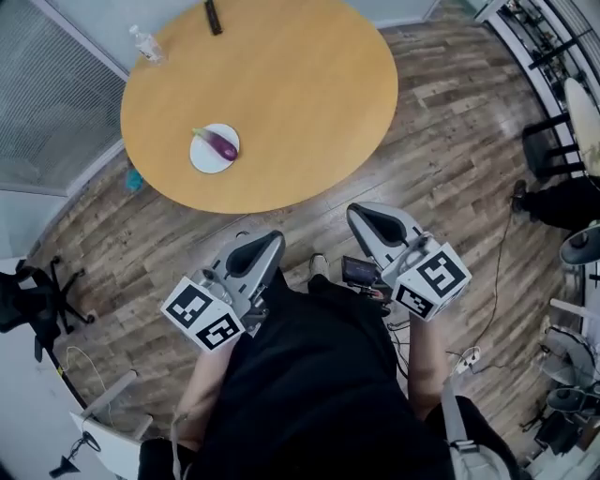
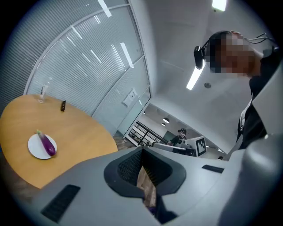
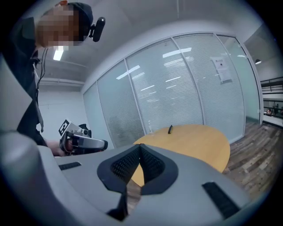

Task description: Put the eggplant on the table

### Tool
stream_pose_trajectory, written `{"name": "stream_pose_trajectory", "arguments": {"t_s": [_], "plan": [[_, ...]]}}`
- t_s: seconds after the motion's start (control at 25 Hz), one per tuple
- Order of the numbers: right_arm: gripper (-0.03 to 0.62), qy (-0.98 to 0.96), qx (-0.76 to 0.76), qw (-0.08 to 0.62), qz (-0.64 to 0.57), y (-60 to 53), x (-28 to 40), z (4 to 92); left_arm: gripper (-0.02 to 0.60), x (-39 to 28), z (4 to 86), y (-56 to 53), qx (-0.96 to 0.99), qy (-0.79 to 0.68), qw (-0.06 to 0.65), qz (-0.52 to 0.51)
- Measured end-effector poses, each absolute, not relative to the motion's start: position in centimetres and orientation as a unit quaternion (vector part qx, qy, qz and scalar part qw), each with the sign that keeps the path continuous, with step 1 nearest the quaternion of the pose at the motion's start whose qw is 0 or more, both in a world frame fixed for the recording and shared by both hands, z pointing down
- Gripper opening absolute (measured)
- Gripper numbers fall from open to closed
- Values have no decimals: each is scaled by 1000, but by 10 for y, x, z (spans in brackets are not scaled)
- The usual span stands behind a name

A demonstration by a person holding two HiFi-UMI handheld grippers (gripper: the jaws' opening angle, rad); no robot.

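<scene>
The eggplant (image 1: pixel 222 143) lies untouched on its plate (image 1: pixel 202 160) on the desk (image 1: pixel 291 84). My left tongs (image 1: pixel 267 240) and right tongs (image 1: pixel 362 217) are pressed together, empty

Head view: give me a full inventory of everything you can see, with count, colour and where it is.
table: one, tan wood, round, upper middle
plate: one, white, on the table near its near-left edge
eggplant: one, purple, lying on the plate
bottle: one, clear, at the table's far-left edge
slim dark object: one, black, at the table's far edge; too small to identify
office chair: one, black, on the floor at left
floor: one, brown-grey wood planks, around the table
left tongs: one, grey, shut and empty, short of the table
right tongs: one, grey, shut and empty, short of the table
</scene>
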State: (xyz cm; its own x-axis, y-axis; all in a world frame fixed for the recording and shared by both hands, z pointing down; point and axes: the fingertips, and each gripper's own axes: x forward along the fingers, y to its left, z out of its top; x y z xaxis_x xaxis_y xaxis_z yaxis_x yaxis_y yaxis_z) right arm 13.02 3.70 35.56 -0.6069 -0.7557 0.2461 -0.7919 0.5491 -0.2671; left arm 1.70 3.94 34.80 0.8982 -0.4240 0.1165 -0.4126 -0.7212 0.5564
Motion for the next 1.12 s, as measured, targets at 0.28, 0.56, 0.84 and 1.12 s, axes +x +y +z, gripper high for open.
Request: {"name": "stream_pose_trajectory", "arguments": {"t_s": [0.28,0.56,0.84,1.12], "plan": [[17,-898,397,38,188,74,183,362,11,64,359,102,917,-280,282,18],[17,-919,342,22,194,84,172,359,11,67,352,117,903,-327,276,21],[17,-922,330,22,202,88,171,367,11,69,350,114,904,-335,264,27],[17,-924,321,28,205,87,160,368,11,56,351,111,901,-348,258,25]]}}
